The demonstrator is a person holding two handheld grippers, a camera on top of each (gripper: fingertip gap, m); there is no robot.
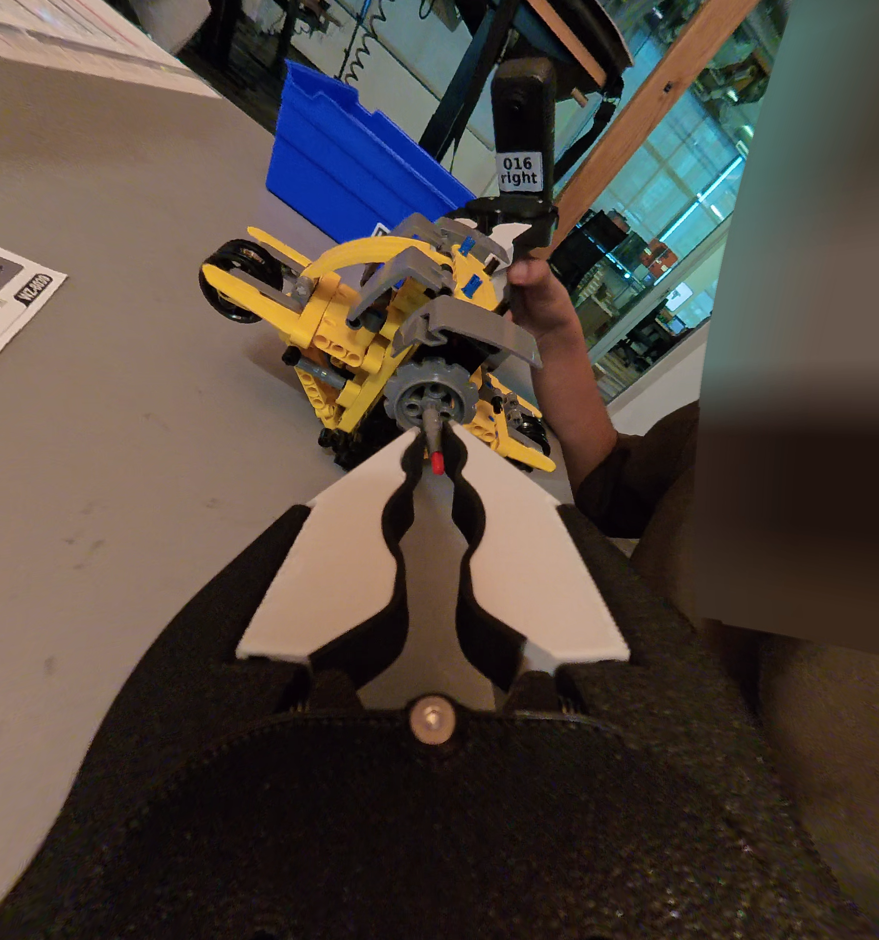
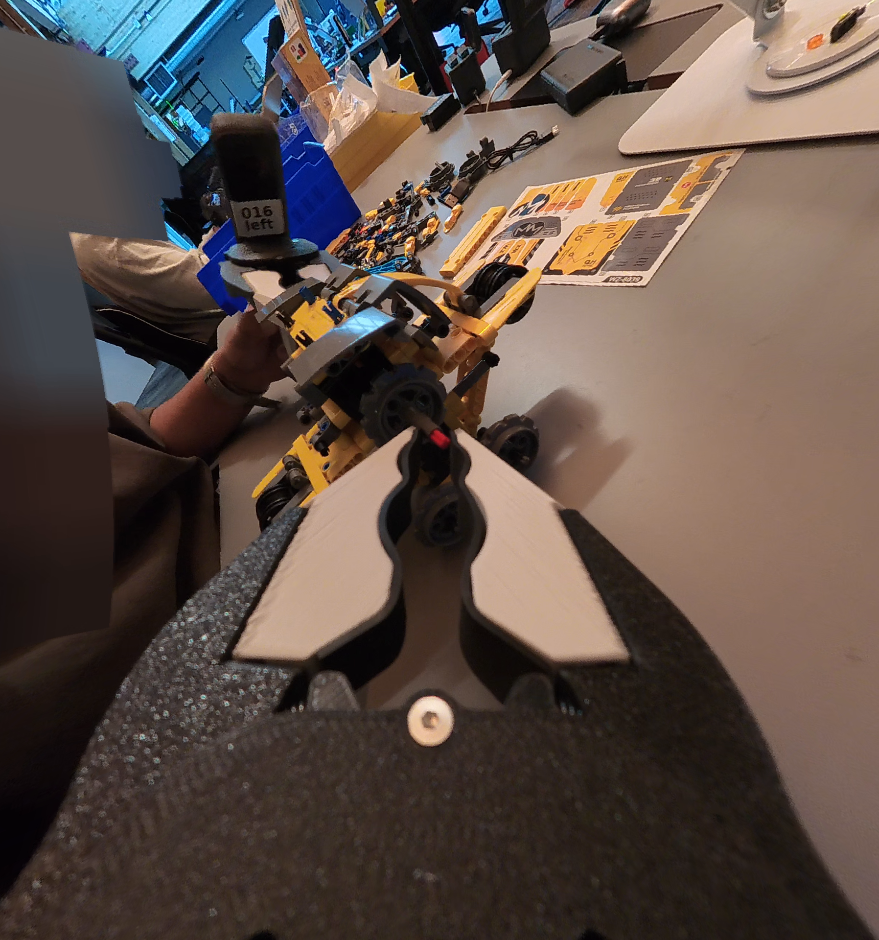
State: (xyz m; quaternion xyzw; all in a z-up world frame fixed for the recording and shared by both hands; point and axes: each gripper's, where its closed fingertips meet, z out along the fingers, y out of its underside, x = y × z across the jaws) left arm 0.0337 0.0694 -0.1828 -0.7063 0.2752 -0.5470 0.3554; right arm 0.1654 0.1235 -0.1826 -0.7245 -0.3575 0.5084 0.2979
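Jaws, left: the left gripper (image 1: 433, 432) is seen with its white fingers drawn close on either side of a grey axle (image 1: 431, 414). A narrow gap is left, and whether the pads press the axle cannot be told.
Jaws, right: the right gripper (image 2: 435, 436) is likewise narrowed about a dark axle (image 2: 423, 422). A red cap (image 2: 437, 438) is framed between the tips, but firm contact cannot be confirmed.
Left axle end: a red tip (image 1: 437, 462) is shown inside the finger gap. The axle is carried by a grey toothed wheel (image 1: 430, 394).
Right axle end: the axle is seated in a dark wheel (image 2: 404, 402) under a curved grey panel (image 2: 346, 330).
Model: a yellow toy vehicle (image 1: 336, 325) is flanked by the two grippers from opposite sides. A small wheel (image 2: 513, 442) is set down on the grey table (image 1: 122, 458).
Hands: a hand (image 1: 539, 300) is pictured behind the model at the right gripper's handle.
Beyond the model: a blue bin (image 1: 356, 168) is stood just behind it.
Farther out: loose building pieces (image 2: 391, 229) are scattered near a long yellow beam (image 2: 473, 239). A printed sticker sheet (image 2: 615, 224) is laid flat beside them.
Far edge: black cables (image 2: 498, 150) are coiled well apart from the model.
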